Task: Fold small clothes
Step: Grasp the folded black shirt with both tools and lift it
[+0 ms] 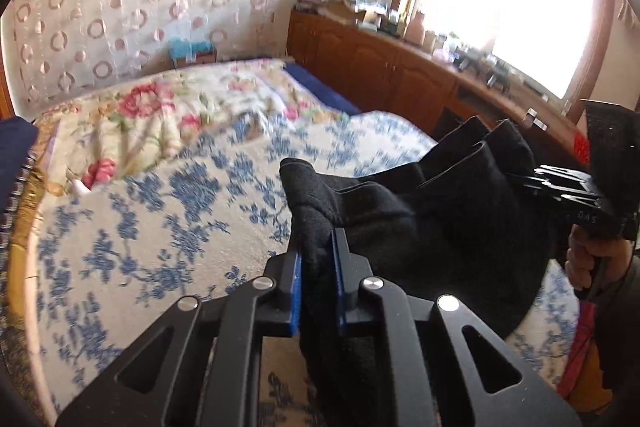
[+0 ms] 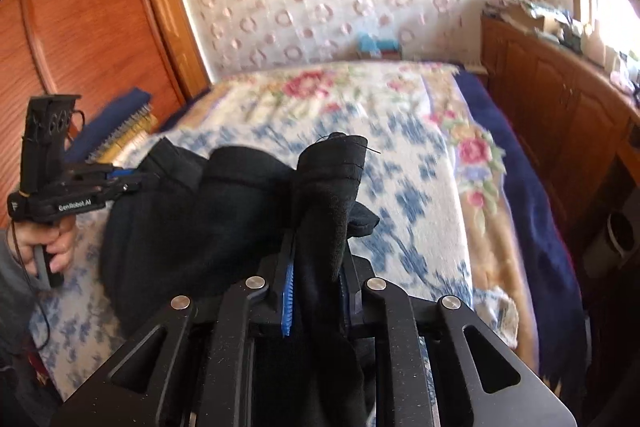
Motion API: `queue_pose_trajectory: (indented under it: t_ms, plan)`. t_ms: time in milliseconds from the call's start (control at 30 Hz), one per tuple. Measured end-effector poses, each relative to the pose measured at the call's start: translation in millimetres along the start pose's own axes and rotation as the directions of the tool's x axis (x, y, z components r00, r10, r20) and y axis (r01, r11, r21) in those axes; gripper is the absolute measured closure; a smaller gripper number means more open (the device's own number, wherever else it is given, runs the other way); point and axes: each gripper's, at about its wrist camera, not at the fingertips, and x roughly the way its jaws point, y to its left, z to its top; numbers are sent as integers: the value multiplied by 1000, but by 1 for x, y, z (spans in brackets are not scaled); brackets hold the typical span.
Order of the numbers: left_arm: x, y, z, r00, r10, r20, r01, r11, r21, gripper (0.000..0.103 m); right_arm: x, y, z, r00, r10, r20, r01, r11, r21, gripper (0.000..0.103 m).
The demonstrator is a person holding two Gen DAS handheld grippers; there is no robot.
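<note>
A small black garment (image 1: 400,211) hangs in the air above the bed, stretched between both grippers. In the left wrist view my left gripper (image 1: 318,237) is shut on one bunched corner of it, black cloth squeezed between the blue pads. My right gripper (image 1: 520,179) grips the other end at the right. In the right wrist view the right gripper (image 2: 318,243) is shut on a fold of the black garment (image 2: 192,227), whose tip sticks up past the fingers. The left gripper (image 2: 138,183) bites the far left edge, held by a hand (image 2: 52,243).
Below lies a bed with a blue-flowered blanket (image 1: 160,227) and a pink-flowered quilt (image 1: 152,107) farther back. Wooden cabinets (image 1: 380,63) with clutter on top run under the bright window. A wooden wardrobe (image 2: 80,27) stands left of the bed. A dark blue sheet (image 2: 532,207) edges the bed's right side.
</note>
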Motion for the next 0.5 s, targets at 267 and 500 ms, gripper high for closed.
queue_pose_trajectory:
  t_ms: [267, 500]
  plan:
    - [-80, 29, 0, 986, 78, 151, -71, 996, -45, 93, -13, 54, 42, 993, 75, 91, -66, 993, -97, 90]
    - [-155, 84, -8, 944, 210, 255, -186, 976, -116, 93, 15, 117, 90, 978, 177, 111, -152, 966, -209, 90]
